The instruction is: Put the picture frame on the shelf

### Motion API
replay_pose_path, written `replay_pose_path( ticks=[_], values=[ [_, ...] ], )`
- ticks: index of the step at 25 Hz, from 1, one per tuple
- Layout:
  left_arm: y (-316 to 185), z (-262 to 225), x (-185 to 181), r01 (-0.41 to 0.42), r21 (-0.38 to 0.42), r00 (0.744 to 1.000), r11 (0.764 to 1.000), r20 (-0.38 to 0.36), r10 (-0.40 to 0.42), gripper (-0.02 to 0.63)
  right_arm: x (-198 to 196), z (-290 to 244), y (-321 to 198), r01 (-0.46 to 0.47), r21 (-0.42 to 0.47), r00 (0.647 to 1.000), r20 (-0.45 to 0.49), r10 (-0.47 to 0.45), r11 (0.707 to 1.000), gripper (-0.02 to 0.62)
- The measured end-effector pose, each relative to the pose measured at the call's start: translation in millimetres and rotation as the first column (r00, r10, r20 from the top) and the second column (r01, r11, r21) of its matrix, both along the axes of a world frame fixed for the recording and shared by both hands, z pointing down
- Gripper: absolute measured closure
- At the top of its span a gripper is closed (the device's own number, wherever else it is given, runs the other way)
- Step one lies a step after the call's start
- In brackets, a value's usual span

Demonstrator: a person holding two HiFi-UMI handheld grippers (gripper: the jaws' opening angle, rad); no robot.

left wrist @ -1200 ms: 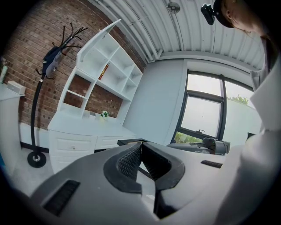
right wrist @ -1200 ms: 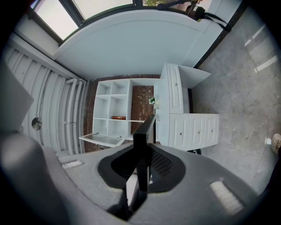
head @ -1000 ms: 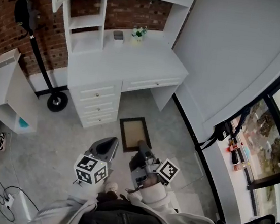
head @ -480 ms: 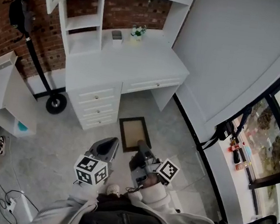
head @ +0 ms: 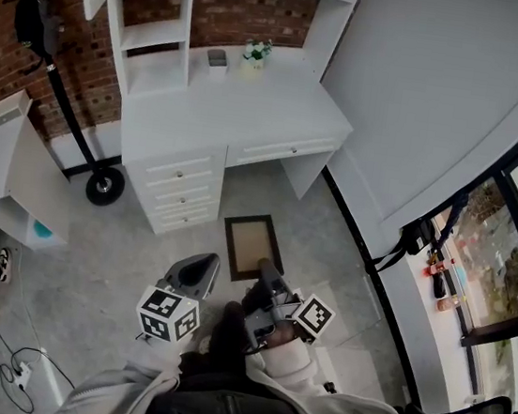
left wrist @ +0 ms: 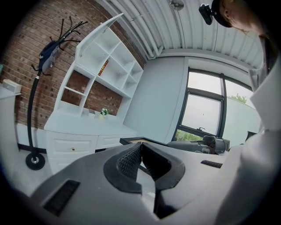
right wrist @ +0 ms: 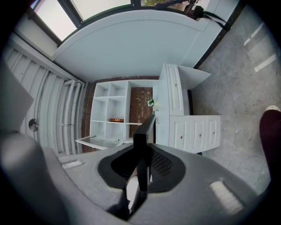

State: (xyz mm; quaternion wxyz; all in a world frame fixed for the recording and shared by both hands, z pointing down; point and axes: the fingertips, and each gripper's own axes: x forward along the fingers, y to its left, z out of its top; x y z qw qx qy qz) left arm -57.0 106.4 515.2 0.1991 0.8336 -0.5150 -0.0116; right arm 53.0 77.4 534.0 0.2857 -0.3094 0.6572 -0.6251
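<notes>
Black-edged picture frame [head: 252, 245]: held in the air over the grey floor [head: 109, 267], in front of the desk drawers and short of the desk; it is not on any shelf.
Frame face: tan panel turned up toward the head view, so the frame lies roughly flat.
Long axis: runs away from the person toward the desk [head: 243, 114], with the far short edge nearest the drawers and the near short edge at the jaws.
Edge-on look: in the right gripper view the frame [right wrist: 141, 145] shows as a thin dark bar rising from between the pads.
Right gripper [head: 265, 270]: jaws clamped on the frame's near short edge, a narrow gap filled by the frame's thickness; the gripper is rolled on its side.
Left gripper [head: 196, 269]: just beside the right one on the left, apart from the frame; its jaws are closed with the tips meeting and nothing between them [left wrist: 140, 147].
Marker cubes: one on each gripper, close to the person's sleeves.
Shelf unit [head: 158, 37]: white, standing on the back of the desk against a brick wall, compartments open.
Desk top: a small potted plant [head: 256, 57] and a small grey box [head: 218, 62] near the back.
Upper shelf: a red book [right wrist: 116, 120] lying flat.
Left of desk: a black coat stand [head: 65, 100].
</notes>
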Motion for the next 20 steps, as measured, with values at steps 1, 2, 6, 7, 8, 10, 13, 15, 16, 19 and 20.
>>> replay_pose_path(
  ticks=[1, 2, 6, 7, 8, 10, 13, 15, 16, 19, 20],
  values=[
    [0.0, 0.1, -0.1, 0.0, 0.0, 1.0, 1.0, 0.001, 0.0, 0.601, 0.2, -0.2, -0.5, -0.001, 0.004, 1.0, -0.001, 0.001, 1.0, 0.546],
    [-0.4, 0.4, -0.5, 0.0, 0.001, 1.0, 1.0, 0.002, 0.0, 0.601, -0.2, -0.3, -1.3, -0.001, 0.007, 1.0, -0.002, 0.001, 1.0, 0.545],
    [-6.8, 1.9, -2.3, -0.001, -0.001, 1.0, 1.0, 0.005, 0.001, 0.601, -2.4, 2.2, -7.8, 0.002, 0.006, 1.0, -0.006, -0.002, 1.0, 0.545],
    [-9.5, 1.8, -2.9, -0.001, -0.001, 1.0, 1.0, 0.006, 0.001, 0.601, -2.9, 2.7, -10.4, 0.003, 0.005, 1.0, -0.005, -0.003, 1.0, 0.545],
    [-12.6, 1.3, -3.5, -0.001, 0.0, 1.0, 1.0, 0.008, 0.001, 0.601, -3.5, 3.1, -13.6, 0.004, 0.002, 1.0, -0.005, -0.004, 1.0, 0.545],
    [-20.2, -0.4, -4.0, -0.001, 0.002, 1.0, 1.0, 0.009, 0.001, 0.6, -5.0, 2.2, -21.5, 0.007, 0.001, 1.0, -0.005, -0.007, 1.0, 0.545],
    [-32.8, -1.2, -5.4, 0.0, 0.006, 1.0, 1.0, 0.01, 0.0, 0.601, -8.3, -0.8, -33.9, 0.017, 0.012, 1.0, -0.001, -0.017, 1.0, 0.545],
    [-42.5, -2.1, -6.3, 0.002, 0.007, 1.0, 1.0, 0.01, -0.002, 0.6, -9.2, -4.0, -43.4, 0.02, 0.021, 1.0, 0.01, -0.02, 1.0, 0.545],
    [-47.7, -2.8, -6.5, 0.004, 0.008, 1.0, 1.0, 0.01, -0.004, 0.601, -8.9, -5.8, -48.7, 0.019, 0.025, 1.0, 0.015, -0.019, 1.0, 0.545],
    [-64.5, -4.2, -7.2, 0.012, 0.01, 1.0, 1.0, 0.009, -0.012, 0.601, -8.7, -8.4, -66.3, 0.022, 0.033, 1.0, 0.013, -0.022, 0.999, 0.545],
    [-70.9, -4.0, -8.0, 0.015, 0.009, 1.0, 1.0, 0.008, -0.015, 0.601, -9.5, -8.3, -72.8, 0.025, 0.033, 1.0, 0.012, -0.026, 0.999, 0.545]
  ],
)
